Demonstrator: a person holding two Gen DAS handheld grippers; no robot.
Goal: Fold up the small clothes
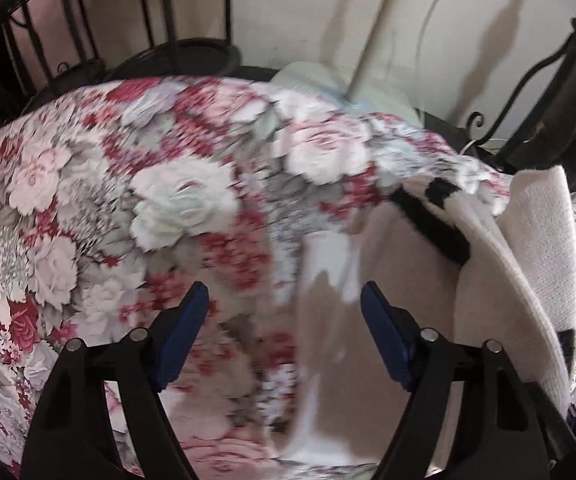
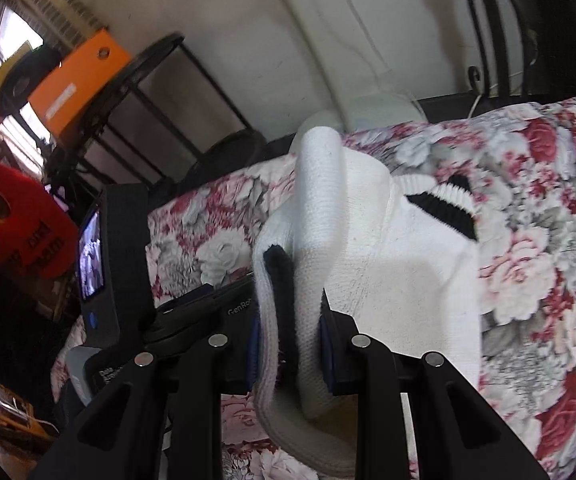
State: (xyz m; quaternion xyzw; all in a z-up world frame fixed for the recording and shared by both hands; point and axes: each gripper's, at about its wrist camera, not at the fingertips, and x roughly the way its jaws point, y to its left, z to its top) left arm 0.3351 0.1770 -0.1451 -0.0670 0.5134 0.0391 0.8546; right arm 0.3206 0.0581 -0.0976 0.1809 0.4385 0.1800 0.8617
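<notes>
The right gripper (image 2: pixel 289 350) is pinched tight on a white knit garment (image 2: pixel 387 264) with black stripes, holding a bunched edge of it between its blue pads. The rest of the garment hangs down and spreads out toward 1 o'clock in the right wrist view, lying on the flowery bedspread (image 2: pixel 535 216). The left gripper (image 1: pixel 286 320) has its jaws wide apart and holds nothing; in its view the garment (image 1: pixel 527 240) sits off at 3 o'clock, and the picture is blurry there. The garment looks soft, light and floppy, so it will likely sag and bunch up wherever nobody holds it. It does not look slippery or easy to break. A good spot for the free gripper to grab would be the ribbed black and white cuff (image 2: pixel 447 200), or a far corner, so the cloth can be pulled flat before folding
</notes>
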